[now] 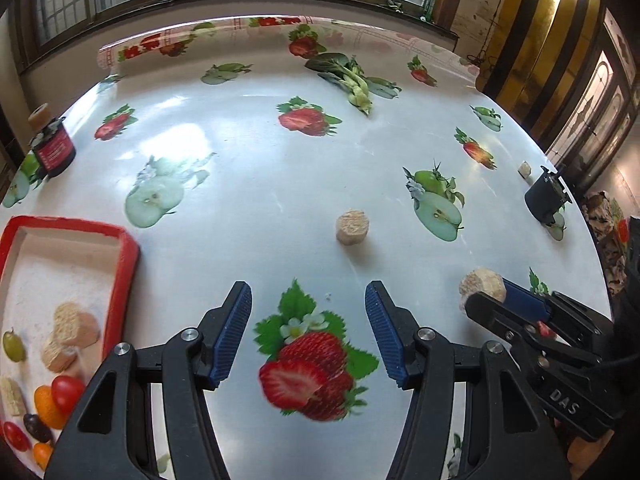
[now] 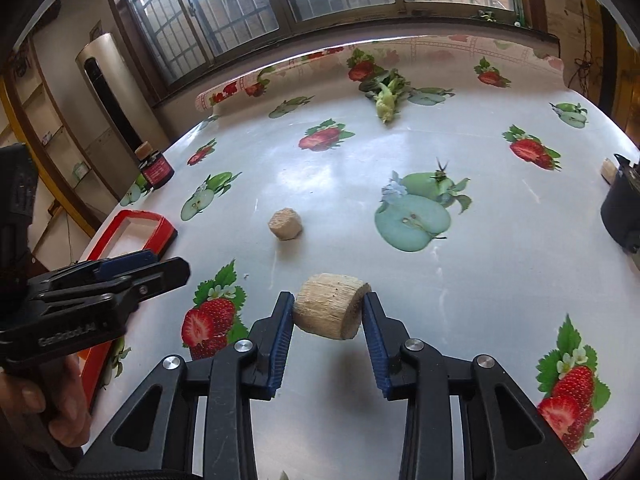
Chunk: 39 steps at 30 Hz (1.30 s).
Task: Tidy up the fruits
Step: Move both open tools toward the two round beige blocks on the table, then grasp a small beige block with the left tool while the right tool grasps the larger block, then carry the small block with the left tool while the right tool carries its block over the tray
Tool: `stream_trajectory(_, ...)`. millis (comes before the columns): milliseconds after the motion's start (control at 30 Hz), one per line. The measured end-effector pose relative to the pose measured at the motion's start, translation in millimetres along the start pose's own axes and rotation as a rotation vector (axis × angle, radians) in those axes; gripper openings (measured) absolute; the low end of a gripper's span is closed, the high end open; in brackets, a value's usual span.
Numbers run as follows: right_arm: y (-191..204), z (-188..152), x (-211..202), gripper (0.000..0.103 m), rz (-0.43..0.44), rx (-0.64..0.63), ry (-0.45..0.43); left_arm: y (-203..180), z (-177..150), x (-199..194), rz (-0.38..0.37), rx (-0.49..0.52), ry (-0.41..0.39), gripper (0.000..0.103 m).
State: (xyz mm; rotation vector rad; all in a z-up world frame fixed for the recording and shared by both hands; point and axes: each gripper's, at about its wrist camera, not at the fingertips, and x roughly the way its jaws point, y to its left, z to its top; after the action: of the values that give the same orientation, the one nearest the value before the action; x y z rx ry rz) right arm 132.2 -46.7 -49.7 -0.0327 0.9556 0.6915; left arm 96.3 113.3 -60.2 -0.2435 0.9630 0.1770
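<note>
Glossy oilcloth printed with strawberries and green apples is covering the table.

Right gripper: blue pads are pressing on both flanks of a pale, fibrous cork-coloured cylinder piece, which is sitting clamped between them just above the cloth, at the near middle of the right wrist view. In the left wrist view the same piece is showing at near right, at the tip of the right tongs.

Left gripper: jaws are standing apart with nothing between them, hovering over a printed strawberry at the near middle; a person's hand is holding its handle.

Second cylinder piece: lying alone on the cloth, farther off than both grippers.

Red-rimmed tray: sitting at the near left, holding several more pale pieces, a green grape, red cherry tomatoes and small orange fruits.

Leafy green vegetable: lying at the far side, towards the window.

Dark jar: standing at far left, with a pale piece resting on its lid.

Black container: standing at the right edge, a small pale piece just beyond it.
</note>
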Motion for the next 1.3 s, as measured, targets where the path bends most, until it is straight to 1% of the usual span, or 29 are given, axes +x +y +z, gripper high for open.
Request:
stream_trajectory(67, -9, -1, -6, 0.036, 0.004, 0.022, -0.007, -9, 9, 14, 0.011, 0.007, 0.009, 0.058)
stream_trajectory(200, -21, -3, -15, 0.036, 0.009, 0.049, -0.021, -23, 25, 31, 0.012, 0.018, -0.004, 0.058)
stream_trajectory(300, -25, -4, -16, 0.036, 0.010, 0.060, -0.022, -34, 29, 44, 0.030, 0.042, 0.010, 0.057)
stream_trajectory(333, -26, -5, -17, 0.036, 0.010, 0.062, -0.022, -37, 29, 48, 0.029, 0.051, 0.016, 0.051)
stream_trajectory(367, -27, -6, -18, 0.036, 0.010, 0.063, -0.022, -39, 28, 51, 0.028, 0.063, 0.022, 0.033)
stream_trajectory(400, -27, -7, -18, 0.036, 0.009, 0.065, -0.023, -41, 27, 55, 0.031, 0.070, 0.035, 0.025)
stream_trajectory(433, -27, -8, -19, 0.036, 0.008, 0.065, -0.024, -42, 26, 54, 0.039, 0.083, 0.015, 0.020)
stream_trajectory(533, -25, -8, -22, 0.036, 0.008, 0.065, -0.029, -40, 20, 49, 0.010, 0.083, 0.030, 0.019)
stream_trajectory(600, -23, -8, -25, 0.036, 0.010, 0.061, -0.034, -38, 13, 40, 0.018, 0.086, 0.019, 0.019)
stream_trajectory(767, -12, -10, -28, 0.036, 0.024, 0.047, -0.037, -28, -8, 9, 0.009, 0.061, -0.005, 0.019)
stream_trajectory(1033, 21, -14, -22, 0.036, 0.065, 0.007, -0.020, -6, -39, -31, 0.027, 0.021, -0.037, 0.020)
stream_trajectory(1300, 53, -14, -19, 0.036, 0.097, -0.044, -0.016, 24, -55, -51, 0.060, -0.043, -0.055, 0.020)
